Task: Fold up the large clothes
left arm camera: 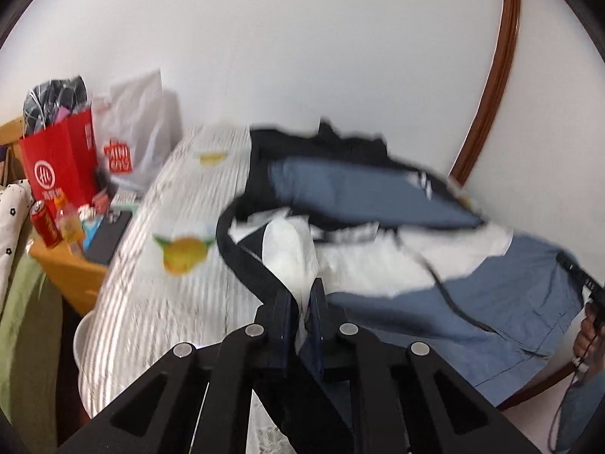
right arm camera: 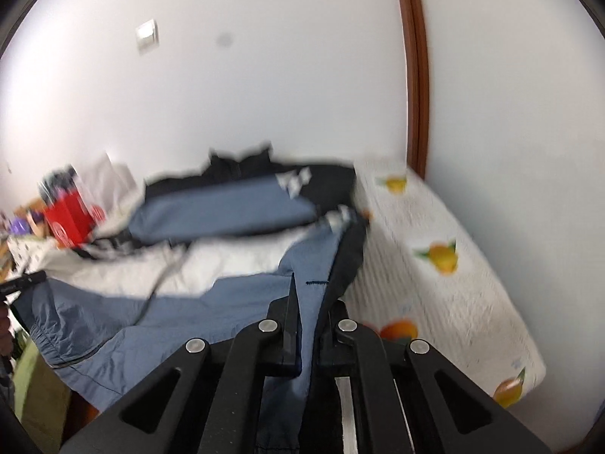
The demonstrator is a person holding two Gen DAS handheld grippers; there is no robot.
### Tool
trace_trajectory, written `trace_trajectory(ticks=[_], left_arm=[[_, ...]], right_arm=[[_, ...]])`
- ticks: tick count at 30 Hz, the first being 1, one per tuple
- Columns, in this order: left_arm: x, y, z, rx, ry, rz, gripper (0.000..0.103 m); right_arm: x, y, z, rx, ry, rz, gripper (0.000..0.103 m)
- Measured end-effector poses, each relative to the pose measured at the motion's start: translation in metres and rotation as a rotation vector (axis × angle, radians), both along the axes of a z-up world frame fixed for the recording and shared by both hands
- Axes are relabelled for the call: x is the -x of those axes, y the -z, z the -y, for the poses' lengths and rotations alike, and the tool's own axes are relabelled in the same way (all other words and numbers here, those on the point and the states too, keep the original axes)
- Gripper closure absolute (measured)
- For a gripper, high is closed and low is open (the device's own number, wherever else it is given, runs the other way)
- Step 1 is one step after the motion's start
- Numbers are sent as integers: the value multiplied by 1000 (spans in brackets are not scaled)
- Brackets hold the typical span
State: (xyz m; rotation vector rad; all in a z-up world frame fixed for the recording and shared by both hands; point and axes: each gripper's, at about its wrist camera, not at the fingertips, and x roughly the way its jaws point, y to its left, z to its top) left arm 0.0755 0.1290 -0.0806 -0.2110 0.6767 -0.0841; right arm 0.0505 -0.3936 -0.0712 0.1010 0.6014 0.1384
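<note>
A large jacket (left arm camera: 472,299) in blue, white and black lies spread over the bed; it also shows in the right wrist view (right arm camera: 227,295). My left gripper (left arm camera: 301,302) is shut on the jacket's white and black edge and holds it above the bed. My right gripper (right arm camera: 308,302) is shut on the jacket's blue hem next to its black edge. The jacket's far part (right arm camera: 242,204) is lifted and blurred. The right gripper (left arm camera: 582,283) shows at the right edge of the left wrist view.
The bed has a white striped sheet with orange fruit prints (left arm camera: 181,249) (right arm camera: 442,261). A red paper bag (left arm camera: 64,162), a white bag (left arm camera: 140,128), a can and clutter stand on a wooden nightstand (left arm camera: 64,265) at left. A wooden door frame (right arm camera: 416,75) runs up the wall.
</note>
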Motion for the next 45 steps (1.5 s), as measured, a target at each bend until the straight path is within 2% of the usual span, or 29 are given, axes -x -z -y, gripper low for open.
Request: trace_trajectory(ticks=[3, 8, 13, 21, 26, 35, 42, 45], left_arm=[[-6, -20, -3, -4, -19, 60, 94], [-35, -37, -3, 12, -35, 92, 94], [-71, -48, 0, 10, -55, 100, 94], [-131, -49, 1, -3, -101, 84, 94], [-167, -37, 6, -14, -99, 49, 94], [-224, 8, 1, -42, -117, -46, 94], [-255, 52, -5, -22, -102, -157, 92], [-263, 62, -5, -23, -101, -180, 89]], right_arm=[[-6, -20, 4, -31, 11, 38, 100], [-36, -33, 7, -79, 42, 41, 100], [-68, -44, 3, -101, 62, 55, 99], [-130, -43, 13, -215, 91, 13, 99], [-170, -28, 12, -242, 88, -30, 99], [-228, 17, 9, -161, 104, -84, 98], [-265, 69, 11, -91, 135, -178, 97], [-274, 85, 8, -55, 145, -215, 97]])
